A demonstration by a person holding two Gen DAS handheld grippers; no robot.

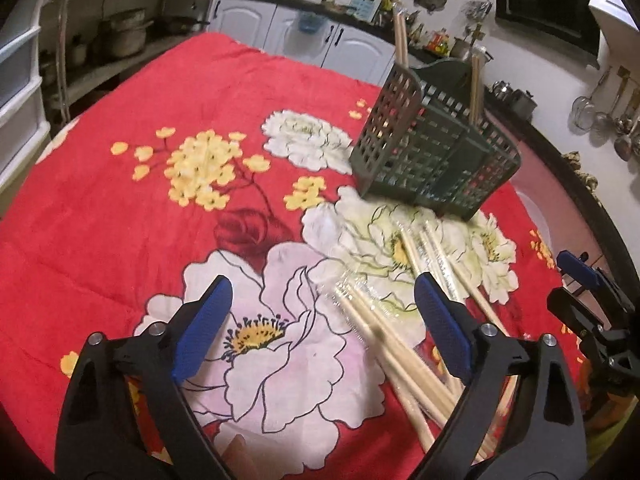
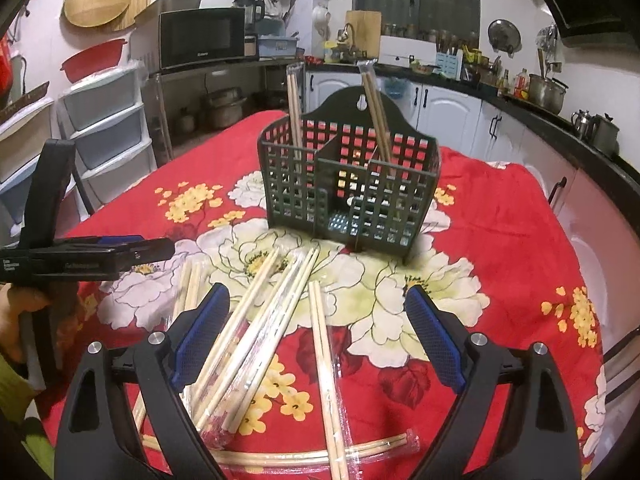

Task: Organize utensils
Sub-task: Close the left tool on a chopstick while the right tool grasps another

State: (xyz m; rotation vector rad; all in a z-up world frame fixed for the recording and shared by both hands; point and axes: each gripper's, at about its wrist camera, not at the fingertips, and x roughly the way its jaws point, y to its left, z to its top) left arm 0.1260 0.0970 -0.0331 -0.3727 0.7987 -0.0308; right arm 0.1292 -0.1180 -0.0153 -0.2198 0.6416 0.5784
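A dark green lattice utensil caddy [image 2: 352, 184] stands on the red floral tablecloth [image 2: 520, 240]; it also shows in the left wrist view [image 1: 432, 152]. Two wrapped chopstick pairs stand upright in it, one in the left compartment [image 2: 295, 96] and one in the right [image 2: 376, 104]. Several wrapped chopstick pairs [image 2: 272, 320] lie loose in front of it, also seen in the left wrist view [image 1: 400, 344]. My right gripper [image 2: 320, 336] is open and empty just above the pile. My left gripper [image 1: 324, 320] is open and empty, to the left of the pile; it shows side-on in the right wrist view [image 2: 120, 252].
The cloth [image 1: 160, 200] drops off at the table edges. Kitchen counters with pots [image 2: 548, 88], white cabinets [image 2: 440, 108], a microwave [image 2: 200, 40] and plastic drawers [image 2: 104, 120] surround the table.
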